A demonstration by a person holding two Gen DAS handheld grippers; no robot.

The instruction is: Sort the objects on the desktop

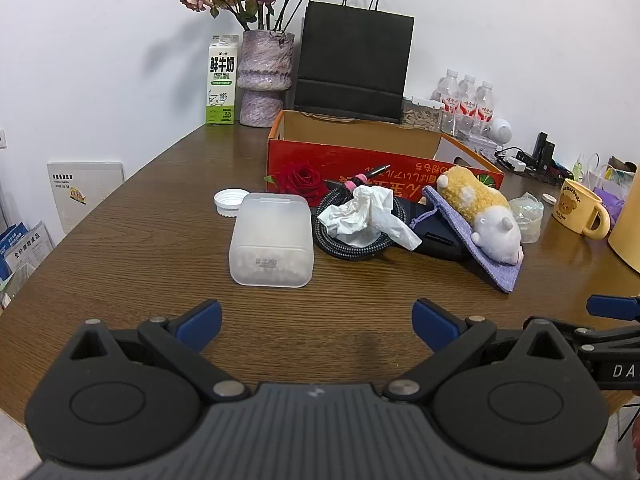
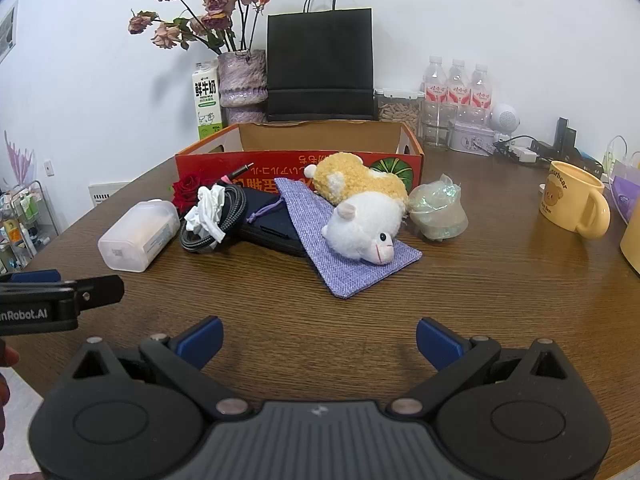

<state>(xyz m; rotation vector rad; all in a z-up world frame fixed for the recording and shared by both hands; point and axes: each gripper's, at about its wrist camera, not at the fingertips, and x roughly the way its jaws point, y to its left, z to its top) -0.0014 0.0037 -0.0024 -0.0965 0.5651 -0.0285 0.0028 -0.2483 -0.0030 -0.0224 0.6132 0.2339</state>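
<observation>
On the bench (image 1: 160, 208), a clutter pile is packed against the red cardboard box (image 2: 300, 168): plush hamster (image 2: 360, 216) on lilac pouch (image 2: 360, 268), tissue (image 1: 364, 216) on coiled cable (image 1: 344, 240). Left hand-held gripper (image 1: 316, 320) and right hand-held gripper (image 2: 318, 340) are held wide, empty. Risk: neighbours get dragged when one overlapped item is grabbed.

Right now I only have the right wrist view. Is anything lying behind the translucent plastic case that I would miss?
Observer: Yes. A white screw cap lies open side up on the table, at the far left corner of the translucent plastic case.
Operator: And the left claw? I only see it side-on.
Observer: The left claw is wide open with nothing between its jaws, over the wood just short of the case.
</observation>
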